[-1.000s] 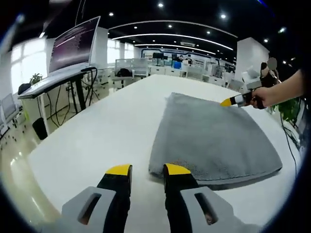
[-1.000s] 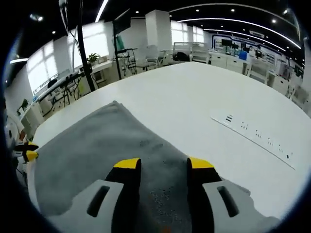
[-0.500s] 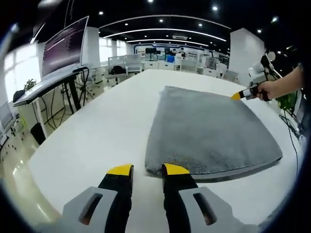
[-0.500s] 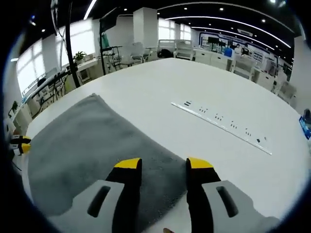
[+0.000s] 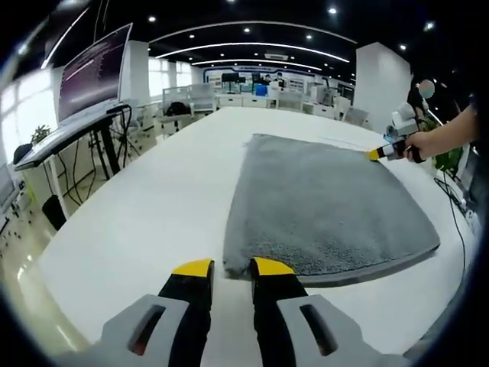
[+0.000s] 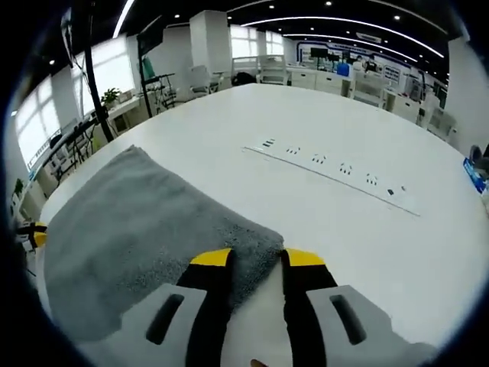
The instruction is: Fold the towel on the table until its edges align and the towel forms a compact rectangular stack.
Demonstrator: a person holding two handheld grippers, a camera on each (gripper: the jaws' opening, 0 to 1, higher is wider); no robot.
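A grey towel (image 5: 325,199) lies flat on the white table (image 5: 145,206). My left gripper (image 5: 231,269) sits at the towel's near left corner, its yellow-tipped jaws open a narrow gap with the corner at the tips. In the right gripper view the towel (image 6: 130,229) spreads to the left. One corner of it lies between the jaws of my right gripper (image 6: 257,260), which is open but narrowed. In the left gripper view, a hand holds the right gripper (image 5: 376,154) at the towel's far right corner. The left gripper (image 6: 34,233) peeks in at the left edge of the right gripper view.
A long white power strip (image 6: 328,164) lies on the table beyond the towel. A monitor on a stand (image 5: 92,73) rises past the table's left edge. Desks and chairs fill the room behind. A blue object (image 6: 474,164) sits at the far right.
Both grippers have drawn back to the towel's corners, the right one from over the cloth. Both pairs of jaws have narrowed a little.
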